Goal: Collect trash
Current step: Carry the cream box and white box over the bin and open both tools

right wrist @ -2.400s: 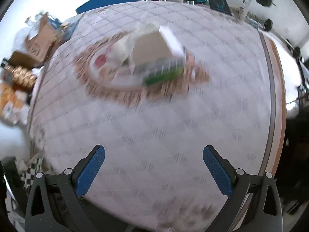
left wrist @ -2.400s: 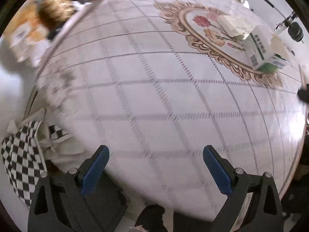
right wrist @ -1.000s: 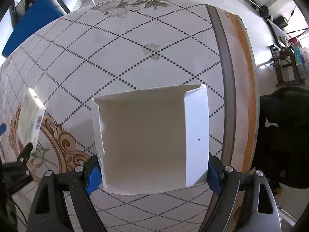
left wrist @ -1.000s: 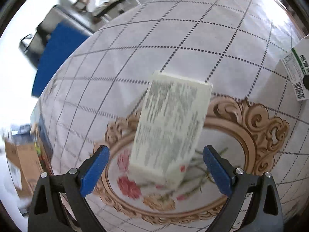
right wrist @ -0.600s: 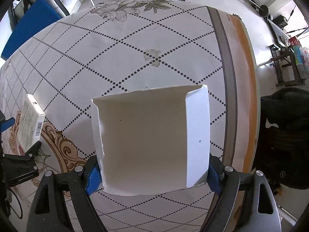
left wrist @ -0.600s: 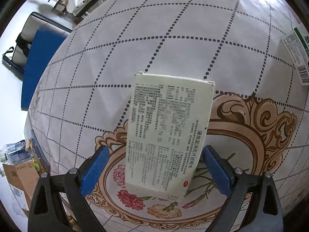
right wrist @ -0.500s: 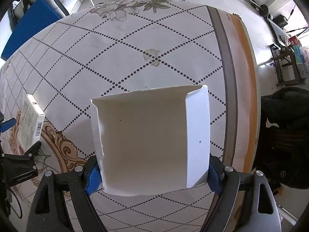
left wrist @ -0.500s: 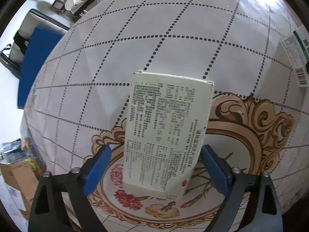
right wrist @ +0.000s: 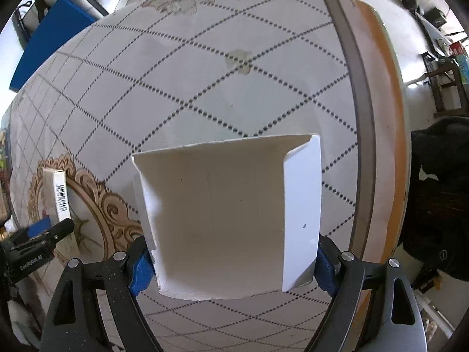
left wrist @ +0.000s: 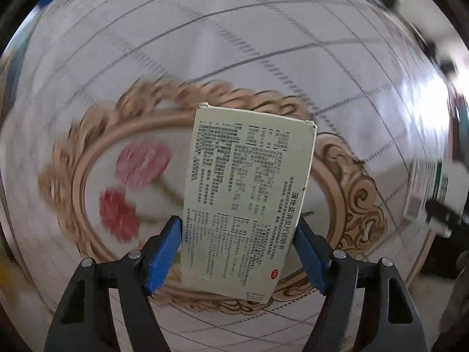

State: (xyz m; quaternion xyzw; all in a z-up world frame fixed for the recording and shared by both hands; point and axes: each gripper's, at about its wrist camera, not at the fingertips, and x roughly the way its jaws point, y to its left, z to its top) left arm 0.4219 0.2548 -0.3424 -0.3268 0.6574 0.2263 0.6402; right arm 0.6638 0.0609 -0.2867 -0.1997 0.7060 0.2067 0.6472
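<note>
Left fingers: blue pads (left wrist: 164, 252) of the left gripper (left wrist: 239, 252) are pinched onto the long sides of a pale medicine box (left wrist: 246, 202), near its lower end.
Left box position: printed face toward the camera, sitting over the gold floral medallion (left wrist: 354, 187) on the tablecloth (left wrist: 205, 47). Can't tell if it's lifted clear or touching.
Left box feel: thin card, probably near empty, so light and easy to crush. Squeezing the narrow sides seems right, gently.
Right fingers: right gripper (right wrist: 231, 264) is clamped on an open white carton (right wrist: 222, 214), one pad on each outer wall, open side facing the lens.
Right carton feel: flimsy, ragged torn rim, walls will bow if squeezed harder. Light, though.
Room on the left: both grippers sit close together, so watch for a bump.
Room on the right: table edge with the orange band (right wrist: 384, 117) is near, and there's a dark bundle of cloth (right wrist: 439, 193) past it. Lots of open cloth straight ahead.
</note>
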